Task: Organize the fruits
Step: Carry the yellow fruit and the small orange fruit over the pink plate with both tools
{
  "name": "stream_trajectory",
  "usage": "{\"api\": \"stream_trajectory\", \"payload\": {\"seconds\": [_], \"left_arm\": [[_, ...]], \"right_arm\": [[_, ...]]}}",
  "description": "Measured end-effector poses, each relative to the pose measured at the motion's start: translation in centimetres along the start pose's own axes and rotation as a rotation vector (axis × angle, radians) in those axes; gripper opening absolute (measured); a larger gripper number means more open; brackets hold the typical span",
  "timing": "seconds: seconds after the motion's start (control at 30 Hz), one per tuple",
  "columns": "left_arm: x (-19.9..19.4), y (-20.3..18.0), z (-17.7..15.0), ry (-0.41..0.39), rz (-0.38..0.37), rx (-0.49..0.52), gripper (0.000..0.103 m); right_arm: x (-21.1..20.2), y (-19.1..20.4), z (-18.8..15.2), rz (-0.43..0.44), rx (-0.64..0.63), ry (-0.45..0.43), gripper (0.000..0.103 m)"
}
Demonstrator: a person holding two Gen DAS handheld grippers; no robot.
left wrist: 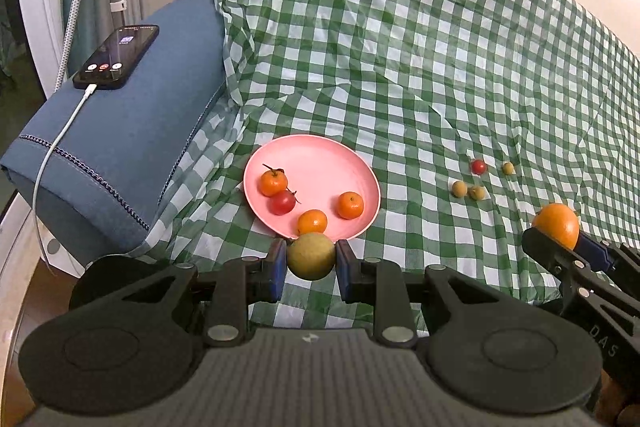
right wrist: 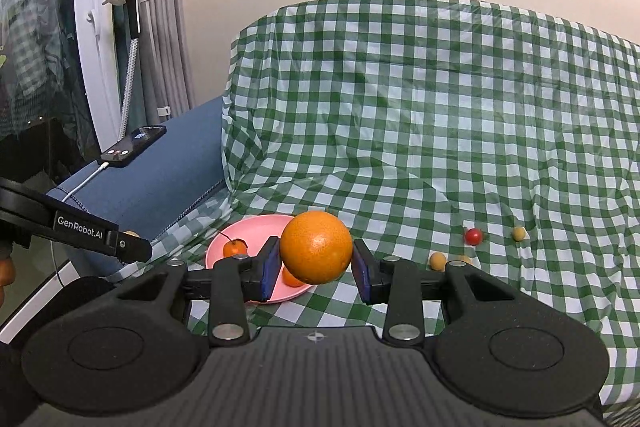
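A pink plate [left wrist: 320, 163] lies on the green checked cloth and holds three small oranges [left wrist: 273, 183] and a red tomato [left wrist: 282, 203]. My left gripper [left wrist: 311, 259] is shut on a yellow-green round fruit [left wrist: 311, 255] just in front of the plate's near rim. My right gripper [right wrist: 316, 259] is shut on a large orange [right wrist: 316, 247], held above the cloth right of the plate [right wrist: 244, 231]; it also shows in the left wrist view [left wrist: 557, 225]. A cherry tomato [left wrist: 478, 167] and three small tan fruits [left wrist: 459, 188] lie on the cloth to the right.
A blue cushion [left wrist: 132, 155] at the left carries a phone [left wrist: 116, 57] on a white charging cable [left wrist: 52, 155]. The checked cloth [left wrist: 400, 47] rises up a backrest behind. A curtain and a white frame stand at far left.
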State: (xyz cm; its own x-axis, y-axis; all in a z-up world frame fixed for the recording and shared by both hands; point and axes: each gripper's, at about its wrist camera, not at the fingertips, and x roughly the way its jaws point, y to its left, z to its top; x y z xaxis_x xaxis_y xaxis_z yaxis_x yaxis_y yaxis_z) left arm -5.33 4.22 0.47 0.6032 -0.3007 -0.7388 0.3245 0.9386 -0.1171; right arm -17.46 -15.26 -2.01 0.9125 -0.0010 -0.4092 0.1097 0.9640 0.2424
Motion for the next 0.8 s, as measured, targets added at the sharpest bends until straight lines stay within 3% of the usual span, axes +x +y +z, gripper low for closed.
{"api": "stream_trajectory", "payload": {"seconds": [0.8], "left_arm": [[5.1,1.0,2.3,0.097,0.007,-0.053,0.028]], "right_arm": [[5.7,-1.1,-0.2,0.03,-0.013,0.103,0.039]]}}
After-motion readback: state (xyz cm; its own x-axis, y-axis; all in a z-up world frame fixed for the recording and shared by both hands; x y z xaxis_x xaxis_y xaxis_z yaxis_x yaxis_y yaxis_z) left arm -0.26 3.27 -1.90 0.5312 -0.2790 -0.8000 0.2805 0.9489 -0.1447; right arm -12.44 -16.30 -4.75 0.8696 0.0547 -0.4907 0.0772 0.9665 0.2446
